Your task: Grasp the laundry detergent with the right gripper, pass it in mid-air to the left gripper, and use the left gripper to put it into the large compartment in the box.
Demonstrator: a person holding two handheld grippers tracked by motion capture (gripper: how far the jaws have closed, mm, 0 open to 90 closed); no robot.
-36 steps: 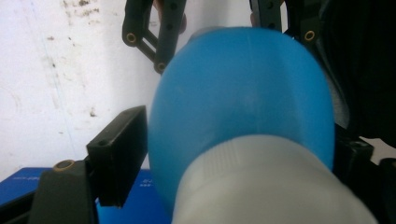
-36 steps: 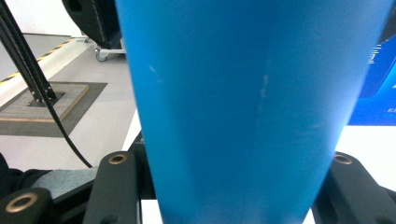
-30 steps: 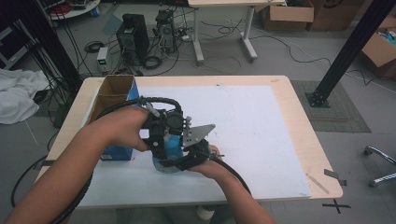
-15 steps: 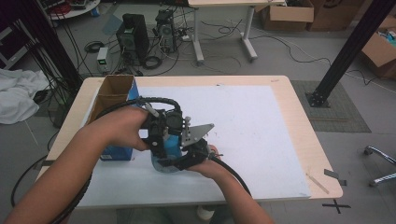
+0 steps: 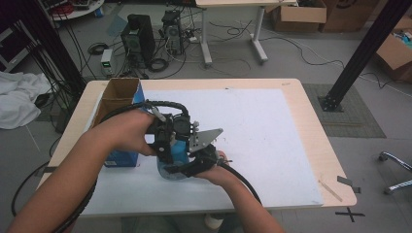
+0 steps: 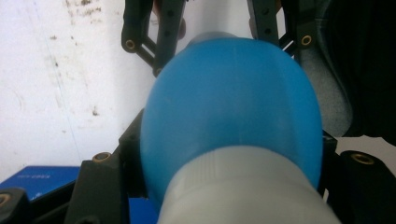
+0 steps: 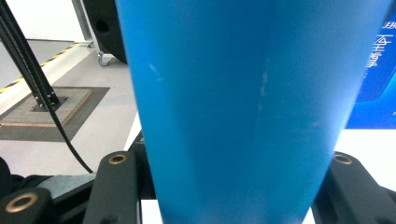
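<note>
Open brown cardboard box with blue sides (image 5: pixel 120 99) at the left edge of a pale wooden worktop (image 5: pixel 311 131) covered by a white sheet (image 5: pixel 272 131), black computer towers (image 5: pixel 138 41) on the grey floor beyond, white cloth (image 5: pixel 17 99) heaped at far left.

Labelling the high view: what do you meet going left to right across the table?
Open cardboard box with blue sides → left gripper and right gripper, both clamped on the blue bottle → bare white mat → wooden table edge.
</note>
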